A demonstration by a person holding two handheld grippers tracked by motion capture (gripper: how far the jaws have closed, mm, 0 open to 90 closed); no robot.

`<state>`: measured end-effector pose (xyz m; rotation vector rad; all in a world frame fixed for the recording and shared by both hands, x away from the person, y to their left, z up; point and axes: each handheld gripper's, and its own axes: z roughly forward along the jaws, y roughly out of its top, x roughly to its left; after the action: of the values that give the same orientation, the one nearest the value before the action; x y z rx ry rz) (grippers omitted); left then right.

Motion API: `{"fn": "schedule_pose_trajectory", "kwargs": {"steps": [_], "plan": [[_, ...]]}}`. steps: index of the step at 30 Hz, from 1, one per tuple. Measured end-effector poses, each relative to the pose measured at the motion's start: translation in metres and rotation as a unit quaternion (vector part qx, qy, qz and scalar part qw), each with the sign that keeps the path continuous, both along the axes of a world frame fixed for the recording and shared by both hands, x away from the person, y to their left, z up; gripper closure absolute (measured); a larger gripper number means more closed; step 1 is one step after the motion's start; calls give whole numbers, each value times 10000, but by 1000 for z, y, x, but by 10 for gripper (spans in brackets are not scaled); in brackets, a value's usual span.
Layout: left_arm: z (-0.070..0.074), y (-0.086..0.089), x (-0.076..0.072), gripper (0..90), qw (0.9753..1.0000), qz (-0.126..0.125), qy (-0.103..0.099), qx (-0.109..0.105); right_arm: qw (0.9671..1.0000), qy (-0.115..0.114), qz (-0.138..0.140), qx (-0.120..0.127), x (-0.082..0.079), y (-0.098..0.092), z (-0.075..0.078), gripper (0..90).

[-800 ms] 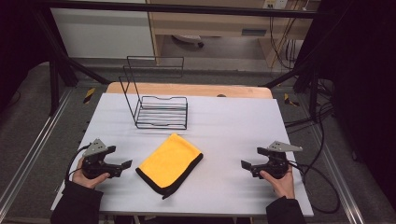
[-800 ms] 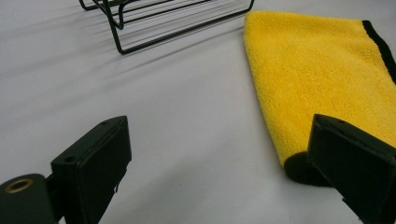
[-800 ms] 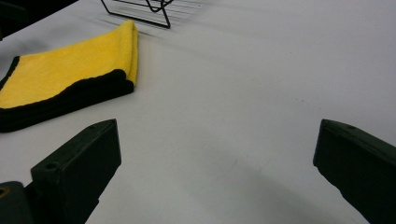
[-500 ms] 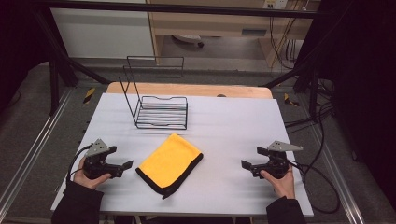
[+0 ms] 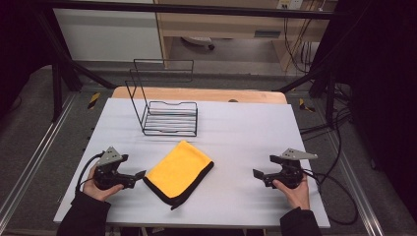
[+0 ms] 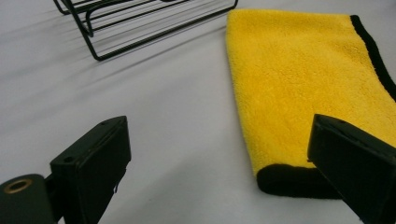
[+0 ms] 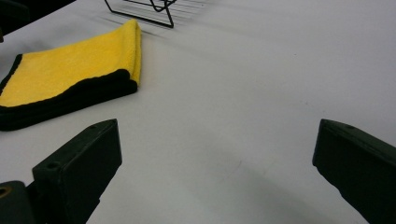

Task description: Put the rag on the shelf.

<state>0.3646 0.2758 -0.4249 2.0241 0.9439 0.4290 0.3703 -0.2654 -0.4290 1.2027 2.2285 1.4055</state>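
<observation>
A folded yellow cloth (image 5: 178,172) with a black edge lies flat on the white table (image 5: 246,132), near the front middle. My left gripper (image 5: 139,178) rests on the table just left of the cloth's near corner, open and holding nothing. In the left gripper view the cloth (image 6: 303,79) lies ahead and to the right, and its black fold sits close to the right jaw of the left gripper (image 6: 217,126). My right gripper (image 5: 256,175) rests open at the front right, well apart from the cloth. The right gripper view has the right gripper (image 7: 217,123) over bare table, with the cloth (image 7: 70,70) far to the left.
A black wire rack (image 5: 169,118) stands behind the cloth at the back left of the table, its tall back panel upright. It is the rack (image 6: 140,28) at the top of the left gripper view and the rack (image 7: 149,11) in the right one. A wooden strip (image 5: 196,94) lines the table's far edge.
My left gripper has slid a little to the right, closer to the cloth. The right gripper, the cloth and the rack have not moved.
</observation>
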Motion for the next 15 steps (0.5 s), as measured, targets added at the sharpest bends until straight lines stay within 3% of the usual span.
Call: {"fn": "schedule_pose_trajectory", "kwargs": {"steps": [4,15], "plan": [[1,-13,-1,68,10000,-7,49,54,10000,-9,1,-40,0,1,0,18],[7,-56,-12,121,9991,-342,237,54,10000,-28,-33,-76,-1,3,0,17]]}}
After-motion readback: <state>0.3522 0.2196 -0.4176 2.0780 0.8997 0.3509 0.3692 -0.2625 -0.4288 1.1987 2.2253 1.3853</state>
